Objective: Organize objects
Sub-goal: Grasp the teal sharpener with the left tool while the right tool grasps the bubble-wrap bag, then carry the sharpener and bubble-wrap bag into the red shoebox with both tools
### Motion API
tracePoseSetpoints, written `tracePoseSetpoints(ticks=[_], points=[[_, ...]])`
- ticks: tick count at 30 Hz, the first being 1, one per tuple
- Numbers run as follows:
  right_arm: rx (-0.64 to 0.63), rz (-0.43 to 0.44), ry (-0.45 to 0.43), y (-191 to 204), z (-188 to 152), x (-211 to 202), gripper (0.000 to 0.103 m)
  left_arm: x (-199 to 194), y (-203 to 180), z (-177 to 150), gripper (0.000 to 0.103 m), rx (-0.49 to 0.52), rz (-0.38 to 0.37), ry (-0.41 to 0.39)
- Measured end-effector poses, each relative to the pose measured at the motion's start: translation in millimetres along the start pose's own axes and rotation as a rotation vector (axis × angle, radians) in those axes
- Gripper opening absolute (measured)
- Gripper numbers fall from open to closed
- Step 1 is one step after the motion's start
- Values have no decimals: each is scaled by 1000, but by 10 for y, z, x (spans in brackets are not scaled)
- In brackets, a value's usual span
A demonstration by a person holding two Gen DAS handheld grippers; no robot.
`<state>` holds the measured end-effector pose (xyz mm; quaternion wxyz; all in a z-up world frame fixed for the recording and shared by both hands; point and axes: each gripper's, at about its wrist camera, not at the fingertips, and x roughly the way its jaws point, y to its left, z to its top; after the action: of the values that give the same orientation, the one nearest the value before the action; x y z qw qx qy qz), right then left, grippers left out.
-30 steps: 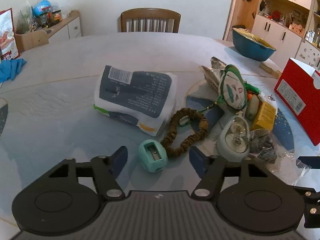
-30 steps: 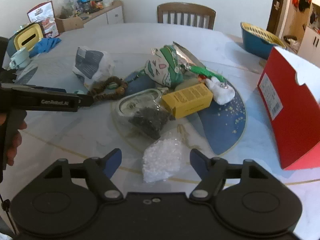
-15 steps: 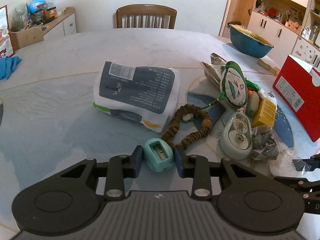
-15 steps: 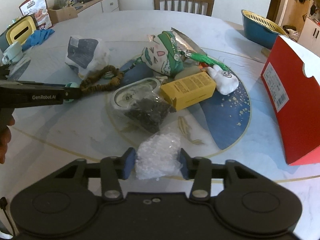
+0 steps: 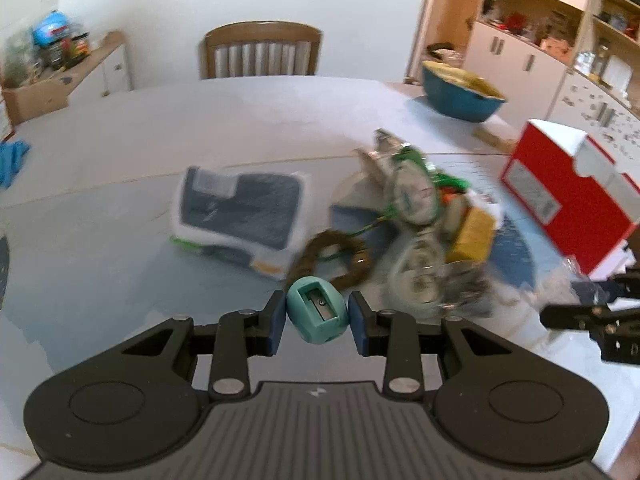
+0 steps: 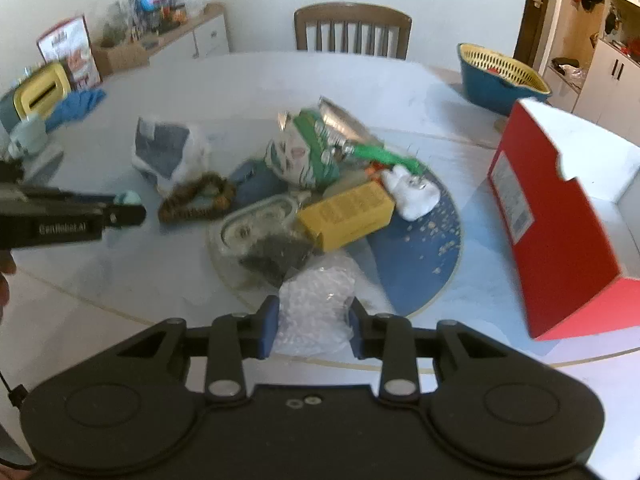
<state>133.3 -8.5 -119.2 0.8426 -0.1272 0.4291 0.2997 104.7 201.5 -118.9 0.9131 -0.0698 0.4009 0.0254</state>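
Teal pencil sharpener (image 5: 317, 313), lower centre of the left view, clamped by the left gripper (image 5: 318, 322); right gripper (image 6: 312, 326) pinches a clear plastic bag (image 6: 316, 308), lower centre.

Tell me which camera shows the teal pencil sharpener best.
The left wrist view: the teal pencil sharpener sits large and sharp in the left gripper, blade slot facing the camera. The right wrist view shows only a teal sliver beyond that gripper's tip.
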Motion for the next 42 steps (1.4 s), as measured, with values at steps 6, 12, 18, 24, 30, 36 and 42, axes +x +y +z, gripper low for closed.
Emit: tracePoseSetpoints(ticks=[6,12,18,24,30,36,42], points=[[30,-3,-44,-216,101,-338,33,-127,-340,195,33,47,-56,-17],[41,-6,-74,-589,166,-656,33,-219,-806,401,33,94,-106,-27],[66,-17,-116,-1079,233,-844,33,-186,-1395,601,33,132,-155,-37],[71,-15,-152,-1538,261,-955,33,-75,-2020,789,33,170,-183,-52],[79,-35,-161,-2029,241,-992,33,138,-2556,923,33,215,-196,-52],[118,-56,-138,-2519,214,-918,33,390,-2982,1047,33,250,-202,-24],[165,-62,-123,-2997,189,-776,33,609,-3374,1277,33,326,-198,-28]])
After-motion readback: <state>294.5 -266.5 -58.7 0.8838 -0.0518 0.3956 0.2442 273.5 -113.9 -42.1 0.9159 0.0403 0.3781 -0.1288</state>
